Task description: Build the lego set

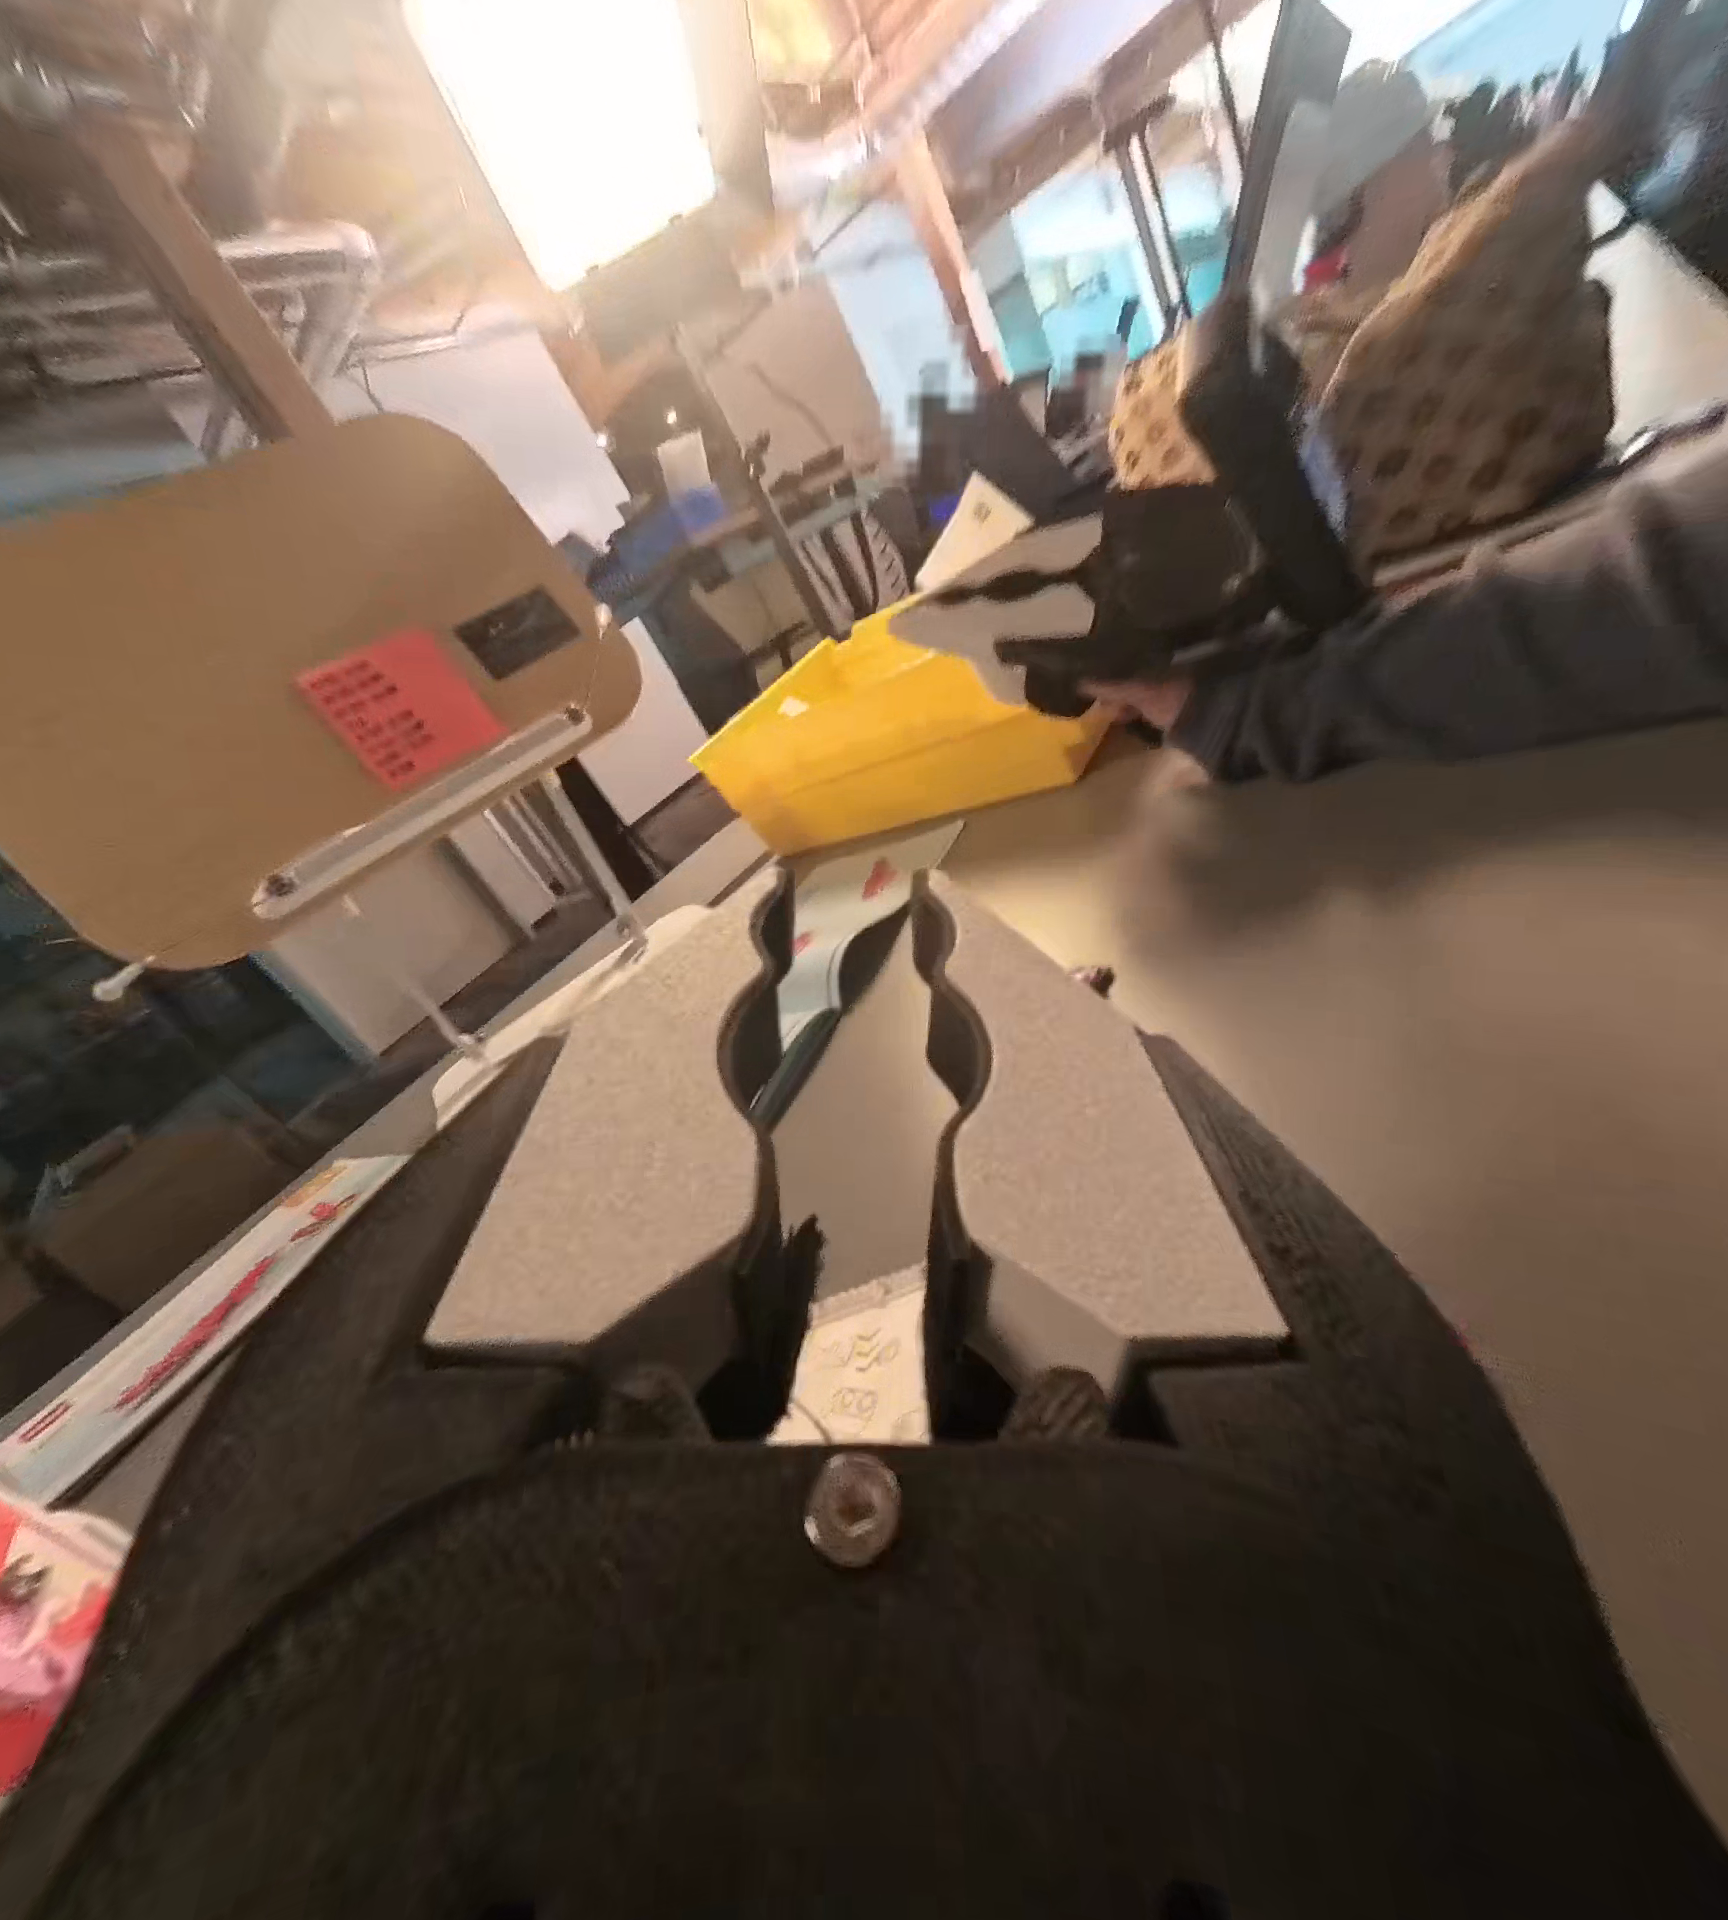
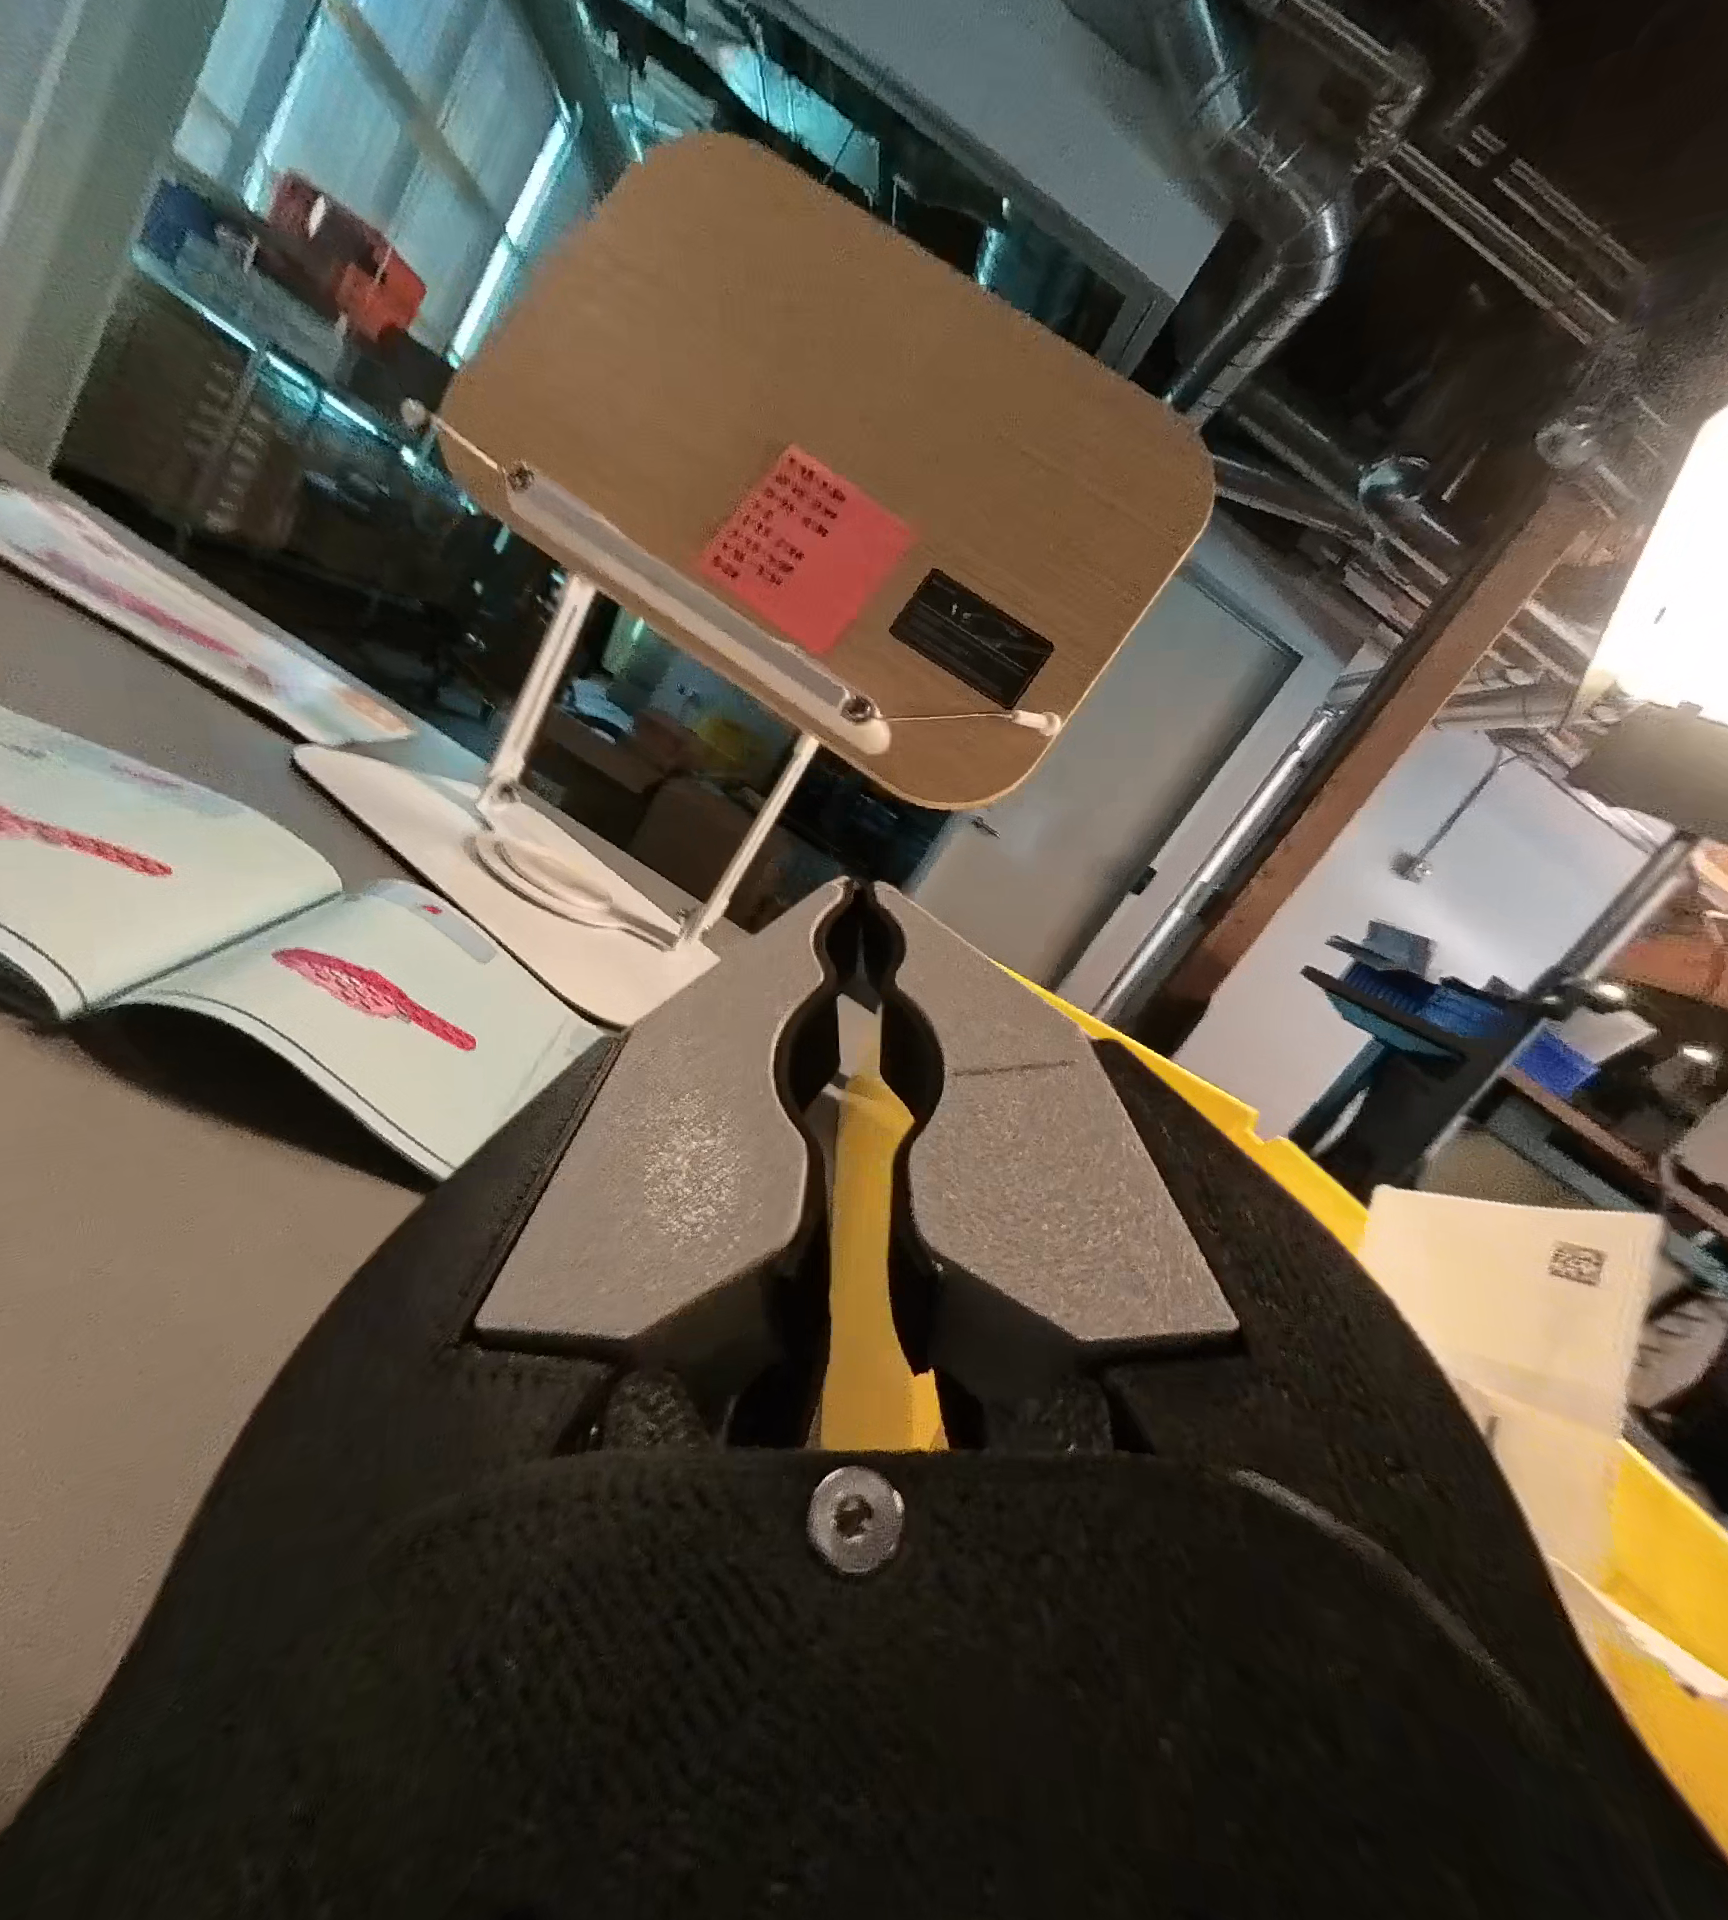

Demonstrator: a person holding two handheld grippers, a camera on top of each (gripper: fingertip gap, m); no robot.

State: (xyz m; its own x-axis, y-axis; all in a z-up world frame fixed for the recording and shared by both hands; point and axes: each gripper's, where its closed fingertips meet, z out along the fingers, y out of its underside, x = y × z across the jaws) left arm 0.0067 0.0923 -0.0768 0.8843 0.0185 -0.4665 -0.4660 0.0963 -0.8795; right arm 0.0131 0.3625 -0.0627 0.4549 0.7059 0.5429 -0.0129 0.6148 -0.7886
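Workshop, grey table (image 2: 112, 1195) | left gripper (image 1: 852, 883) fingers apart over open booklet (image 1: 818, 987), not pressing it | right gripper (image 2: 862, 894) fingertips closed, bare, above yellow bin (image 2: 1670, 1662) | wooden stand (image 2: 818, 457) behind.

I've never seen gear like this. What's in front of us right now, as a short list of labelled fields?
Surface: grey table
Left gripper: fingers apart, low over an open booklet that shows between them; no grip is plain
Right gripper: fingertips together, nothing visible between them, above a yellow bin
In the bin: white cards
Beyond: wooden board on a white stand, with a pink note
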